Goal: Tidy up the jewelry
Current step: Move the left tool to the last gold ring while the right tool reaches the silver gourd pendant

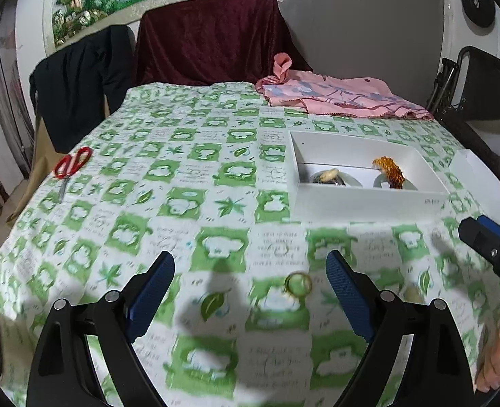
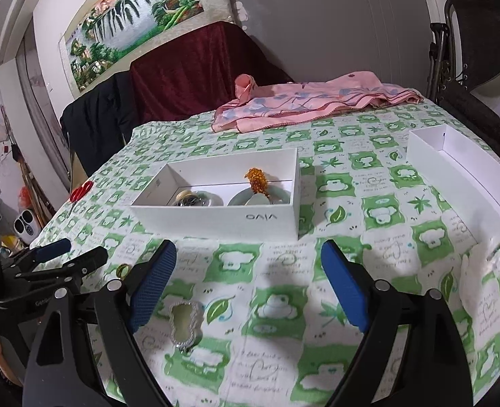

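Observation:
A white box (image 1: 368, 200) (image 2: 216, 218) on the green-patterned tablecloth holds an amber bead bracelet (image 1: 389, 171) (image 2: 257, 179), a pale jade bangle (image 2: 277, 200) and a dark round piece (image 2: 190, 200). A gold ring (image 1: 298, 284) (image 2: 122, 270) lies on the cloth between my left gripper's fingers, nearer the right one. My left gripper (image 1: 250, 268) is open and empty. A silver-framed pendant (image 2: 184, 320) lies by the left finger of my right gripper (image 2: 248, 257), which is open and empty. The right gripper also shows at the left wrist view's right edge (image 1: 487, 240).
The box lid (image 2: 467, 176) (image 1: 484, 183) lies open to the right. Red scissors (image 1: 70, 169) (image 2: 78, 193) lie at the table's left edge. A pink cloth (image 1: 338, 96) (image 2: 304, 101) lies at the back. Chairs draped in dark fabric stand behind the table.

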Motion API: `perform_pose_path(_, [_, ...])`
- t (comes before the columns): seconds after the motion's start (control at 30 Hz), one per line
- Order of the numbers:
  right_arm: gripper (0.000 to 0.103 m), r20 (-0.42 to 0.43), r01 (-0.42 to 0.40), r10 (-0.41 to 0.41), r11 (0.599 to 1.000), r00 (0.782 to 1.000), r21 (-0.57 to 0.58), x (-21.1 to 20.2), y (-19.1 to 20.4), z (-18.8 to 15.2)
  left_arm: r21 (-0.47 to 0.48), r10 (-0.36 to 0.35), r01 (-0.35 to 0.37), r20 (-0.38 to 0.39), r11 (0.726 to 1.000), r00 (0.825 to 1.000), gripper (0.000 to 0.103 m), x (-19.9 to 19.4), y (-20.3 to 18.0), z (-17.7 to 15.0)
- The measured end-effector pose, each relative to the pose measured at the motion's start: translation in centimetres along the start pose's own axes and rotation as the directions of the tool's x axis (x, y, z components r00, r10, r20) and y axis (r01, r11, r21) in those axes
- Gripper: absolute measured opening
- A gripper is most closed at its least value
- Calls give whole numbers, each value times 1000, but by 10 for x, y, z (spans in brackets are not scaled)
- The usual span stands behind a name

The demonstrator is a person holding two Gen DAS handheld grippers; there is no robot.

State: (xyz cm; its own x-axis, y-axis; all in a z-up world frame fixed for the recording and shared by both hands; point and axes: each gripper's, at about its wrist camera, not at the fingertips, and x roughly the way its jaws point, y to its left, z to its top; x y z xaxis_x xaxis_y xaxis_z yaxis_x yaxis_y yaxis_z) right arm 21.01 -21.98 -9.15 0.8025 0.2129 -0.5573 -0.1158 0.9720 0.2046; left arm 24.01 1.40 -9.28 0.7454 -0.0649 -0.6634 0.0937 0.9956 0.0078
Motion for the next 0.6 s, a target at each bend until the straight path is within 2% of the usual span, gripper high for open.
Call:
perform_pose_path(0.2, [83, -15, -19, 19, 1000, 1000, -21, -7, 7, -11, 35, 65, -67, 47, 997, 997, 94, -18, -1, -14])
perform_pose_path(0.6, [83, -39, -46, 43, 995, 998, -92, -9, 25, -17, 12, 64, -65, 40, 998, 997, 94, -21, 5, -16])
